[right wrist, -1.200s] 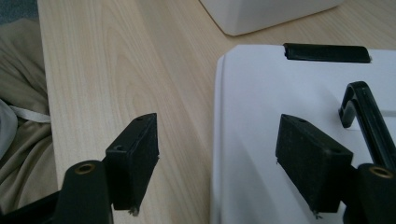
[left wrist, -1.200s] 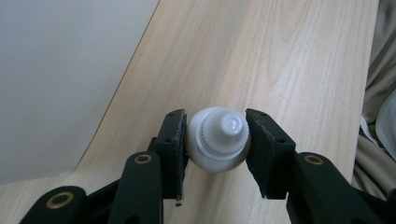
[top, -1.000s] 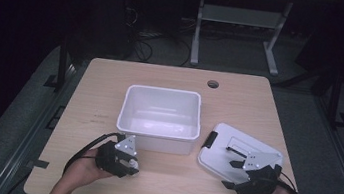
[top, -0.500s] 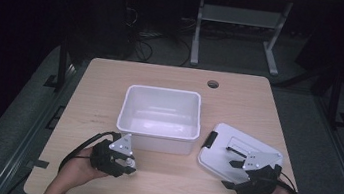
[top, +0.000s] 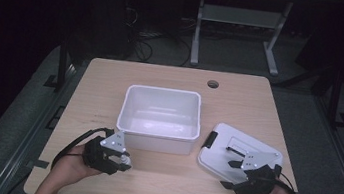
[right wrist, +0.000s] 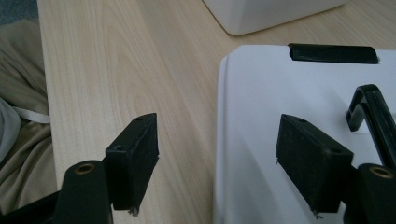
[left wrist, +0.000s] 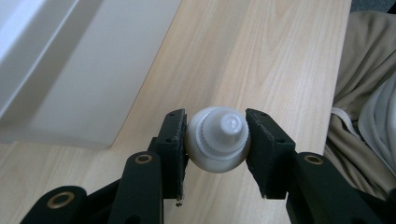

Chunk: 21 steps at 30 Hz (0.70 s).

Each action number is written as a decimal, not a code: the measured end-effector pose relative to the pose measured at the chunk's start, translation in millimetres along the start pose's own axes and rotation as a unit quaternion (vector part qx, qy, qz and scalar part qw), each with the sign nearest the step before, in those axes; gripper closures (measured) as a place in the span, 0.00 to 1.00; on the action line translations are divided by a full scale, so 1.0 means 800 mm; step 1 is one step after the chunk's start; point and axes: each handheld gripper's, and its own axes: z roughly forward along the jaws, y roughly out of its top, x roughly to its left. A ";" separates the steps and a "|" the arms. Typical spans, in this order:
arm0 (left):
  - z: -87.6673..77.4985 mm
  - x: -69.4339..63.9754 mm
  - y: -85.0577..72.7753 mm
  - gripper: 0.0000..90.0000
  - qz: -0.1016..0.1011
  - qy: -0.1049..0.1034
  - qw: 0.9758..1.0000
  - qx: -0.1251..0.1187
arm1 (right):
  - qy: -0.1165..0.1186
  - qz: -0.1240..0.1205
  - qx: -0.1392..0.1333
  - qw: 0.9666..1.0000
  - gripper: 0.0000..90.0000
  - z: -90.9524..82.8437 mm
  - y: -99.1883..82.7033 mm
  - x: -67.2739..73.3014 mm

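Near the bench's (top: 261,96) front edge, the left claw (left wrist: 215,140) clamped a small white bottle (left wrist: 218,139) beside the tub (top: 159,120); the right claw (right wrist: 217,154) stood open, empty, over the lid (right wrist: 280,93). Lifting should clear the tub's rim squarely.

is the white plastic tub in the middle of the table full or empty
Empty. The high view looks straight into the white rectangular plastic tub and shows just its bare white floor.

We count one white plastic bin (top: 159,120) and one white lid (top: 238,153) on the one wooden table (top: 107,78), and the lid carries two black latches that we can make out. There is one small white bottle (left wrist: 218,140) with a ribbed cap. We also count two grippers: one left gripper (top: 119,159), one right gripper (top: 240,179).
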 end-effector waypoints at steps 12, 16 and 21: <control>-0.026 -0.001 0.004 0.66 0.007 0.000 1.000 -0.003 | -0.002 0.003 -0.002 1.000 0.32 -0.001 0.001 -0.002; -0.033 0.000 0.007 0.66 0.007 -0.005 1.000 -0.008 | -0.002 0.002 -0.003 1.000 0.32 -0.001 0.000 -0.002; -0.042 -0.001 0.010 0.66 0.008 -0.006 1.000 -0.009 | -0.003 0.006 -0.003 1.000 0.32 -0.001 0.000 -0.002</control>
